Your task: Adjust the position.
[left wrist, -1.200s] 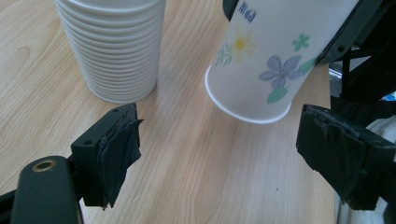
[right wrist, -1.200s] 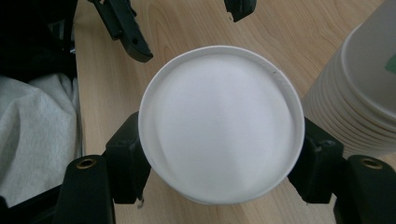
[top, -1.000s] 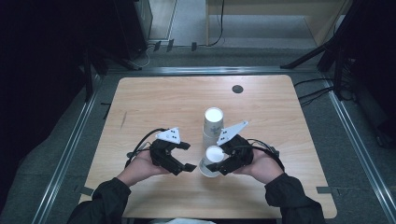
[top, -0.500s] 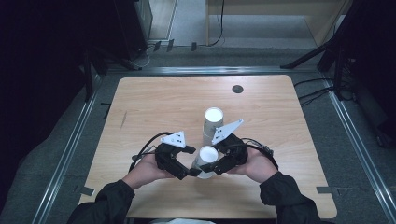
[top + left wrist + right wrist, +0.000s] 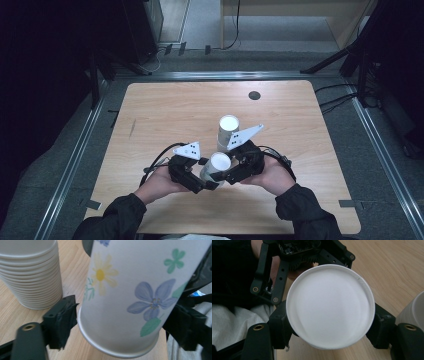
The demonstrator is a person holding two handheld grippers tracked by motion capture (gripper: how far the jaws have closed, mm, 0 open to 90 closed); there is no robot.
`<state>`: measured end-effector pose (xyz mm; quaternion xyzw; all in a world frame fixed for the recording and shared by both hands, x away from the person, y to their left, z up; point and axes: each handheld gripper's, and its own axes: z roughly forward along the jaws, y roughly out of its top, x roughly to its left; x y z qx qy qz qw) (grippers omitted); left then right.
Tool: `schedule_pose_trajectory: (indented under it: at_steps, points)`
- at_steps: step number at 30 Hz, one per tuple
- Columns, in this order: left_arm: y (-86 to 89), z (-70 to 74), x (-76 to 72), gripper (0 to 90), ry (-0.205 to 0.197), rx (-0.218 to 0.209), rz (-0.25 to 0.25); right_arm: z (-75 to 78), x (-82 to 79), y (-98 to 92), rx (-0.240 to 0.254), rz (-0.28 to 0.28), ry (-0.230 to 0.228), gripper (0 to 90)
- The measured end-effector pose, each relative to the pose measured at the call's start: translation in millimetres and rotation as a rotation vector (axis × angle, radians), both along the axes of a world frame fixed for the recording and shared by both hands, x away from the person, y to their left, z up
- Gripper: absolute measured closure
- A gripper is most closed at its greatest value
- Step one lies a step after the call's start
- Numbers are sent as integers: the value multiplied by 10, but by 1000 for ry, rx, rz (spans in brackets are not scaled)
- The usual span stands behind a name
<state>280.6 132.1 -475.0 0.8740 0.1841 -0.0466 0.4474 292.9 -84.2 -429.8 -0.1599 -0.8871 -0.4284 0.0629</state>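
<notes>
A white paper cup (image 5: 218, 165) printed with blue and yellow flowers (image 5: 125, 290) is held above the table near its front edge, leaning, with its white base (image 5: 329, 305) facing up. My right gripper (image 5: 223, 176) is shut on it from the right, a pad (image 5: 280, 325) pressed to each side. My left gripper (image 5: 206, 181) reaches in from the left. Its jaws have just been closing with the cup between them, and its pads (image 5: 63, 317) now touch the cup's lower wall. A tall stack of upturned cups (image 5: 228, 129) stands just behind.
The wooden table (image 5: 165, 115) has a dark round hole (image 5: 254, 95) near its far edge. The cup stack (image 5: 30, 275) stands close to the left jaw and at the right edge of the right gripper view (image 5: 414, 312). Metal rails (image 5: 75, 160) and cables flank the table.
The right gripper has carried the cup slightly left, in between the left gripper's jaws. Those jaws have narrowed onto the cup. The stack has not moved.
</notes>
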Motion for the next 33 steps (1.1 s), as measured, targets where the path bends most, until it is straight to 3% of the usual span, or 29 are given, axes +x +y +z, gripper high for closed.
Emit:
schedule_pose_trajectory:
  at_steps: [4,16,20,24,28,33]
  points:
    - [30,36,-10,228,-24,-1,0,11,10,-15,11,-13,10,331]
    - [22,43,-4,268,-23,24,-2,-4,16,-17,13,-9,0,317]
    - [78,89,13,267,-21,26,-9,42,16,-67,45,-17,-18,269]
    - [155,135,22,263,-22,42,-12,32,-20,-152,15,8,-69,248]
    - [205,193,32,264,-40,75,-25,3,-34,-183,15,2,-72,253]
    - [227,218,53,264,-77,186,-46,-117,-115,-237,-20,6,-79,257]
